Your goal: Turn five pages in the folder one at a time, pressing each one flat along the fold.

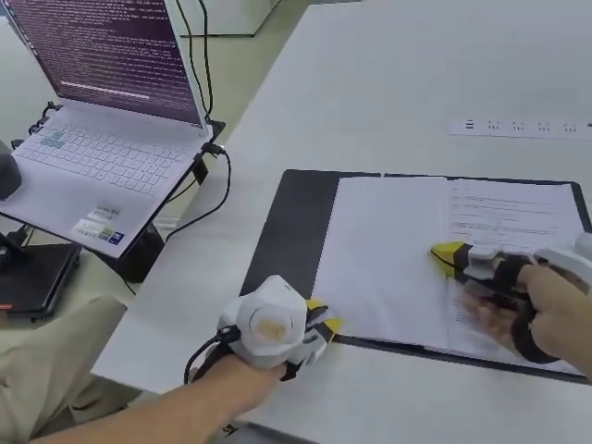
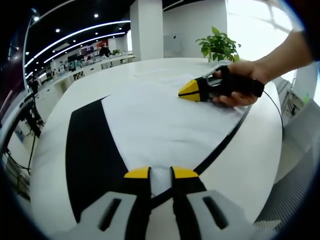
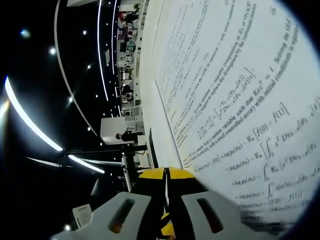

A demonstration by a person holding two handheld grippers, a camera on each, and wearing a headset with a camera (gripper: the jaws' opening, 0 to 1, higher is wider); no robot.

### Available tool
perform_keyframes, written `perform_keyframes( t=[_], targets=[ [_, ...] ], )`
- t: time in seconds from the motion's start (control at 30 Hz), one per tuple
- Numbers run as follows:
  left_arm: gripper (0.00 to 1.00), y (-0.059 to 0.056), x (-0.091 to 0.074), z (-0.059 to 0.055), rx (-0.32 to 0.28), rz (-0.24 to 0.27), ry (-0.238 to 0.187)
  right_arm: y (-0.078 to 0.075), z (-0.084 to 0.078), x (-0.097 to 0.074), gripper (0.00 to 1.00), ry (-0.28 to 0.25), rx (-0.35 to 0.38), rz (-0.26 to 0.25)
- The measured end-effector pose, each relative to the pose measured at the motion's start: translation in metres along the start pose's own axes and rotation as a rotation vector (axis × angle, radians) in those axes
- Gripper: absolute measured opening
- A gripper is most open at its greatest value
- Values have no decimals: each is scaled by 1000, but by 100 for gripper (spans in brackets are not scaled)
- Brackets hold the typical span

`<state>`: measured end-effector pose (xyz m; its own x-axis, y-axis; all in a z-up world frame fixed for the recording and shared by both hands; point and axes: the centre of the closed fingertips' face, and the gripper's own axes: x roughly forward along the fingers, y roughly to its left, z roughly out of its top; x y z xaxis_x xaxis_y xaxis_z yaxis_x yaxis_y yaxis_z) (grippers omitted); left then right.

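A black folder point(image 1: 287, 231) lies open on the white table, with a blank white page point(image 1: 388, 259) on the left and a printed page point(image 1: 509, 213) on the right. My right gripper point(image 1: 442, 253) is shut and lies low on the paper near the fold, its yellow tips pointing left. In its own view the shut tips point(image 3: 166, 172) rest against printed text point(image 3: 240, 100). My left gripper point(image 1: 326, 326) sits at the folder's front edge by the blank page's lower corner. Its jaws point(image 2: 160, 174) stand slightly apart, with page edge and black cover point(image 2: 90, 150) just beyond. The right gripper point(image 2: 184, 91) appears farther off.
An open laptop point(image 1: 102, 102) on a stand sits off the table's left side, with cables point(image 1: 217, 176) trailing to the table edge. A white strip point(image 1: 518, 127) lies at the far right behind the folder. A potted plant point(image 2: 218, 45) stands beyond the table.
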<state>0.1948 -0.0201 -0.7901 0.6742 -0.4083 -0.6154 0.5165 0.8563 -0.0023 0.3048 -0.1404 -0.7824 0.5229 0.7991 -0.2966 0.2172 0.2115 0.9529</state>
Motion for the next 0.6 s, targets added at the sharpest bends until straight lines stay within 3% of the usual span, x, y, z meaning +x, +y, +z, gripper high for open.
perform_keyframes(
  t=[0.33, 0.6],
  targets=[
    [13, 0, 0, 1, 2, 2, 3, -10, -26, -17, 0, 48, -16, -20],
    [13, -2, -1, 2, 1, 3, 0, -20, -57, -36, 0, 95, -18, -36]
  ],
)
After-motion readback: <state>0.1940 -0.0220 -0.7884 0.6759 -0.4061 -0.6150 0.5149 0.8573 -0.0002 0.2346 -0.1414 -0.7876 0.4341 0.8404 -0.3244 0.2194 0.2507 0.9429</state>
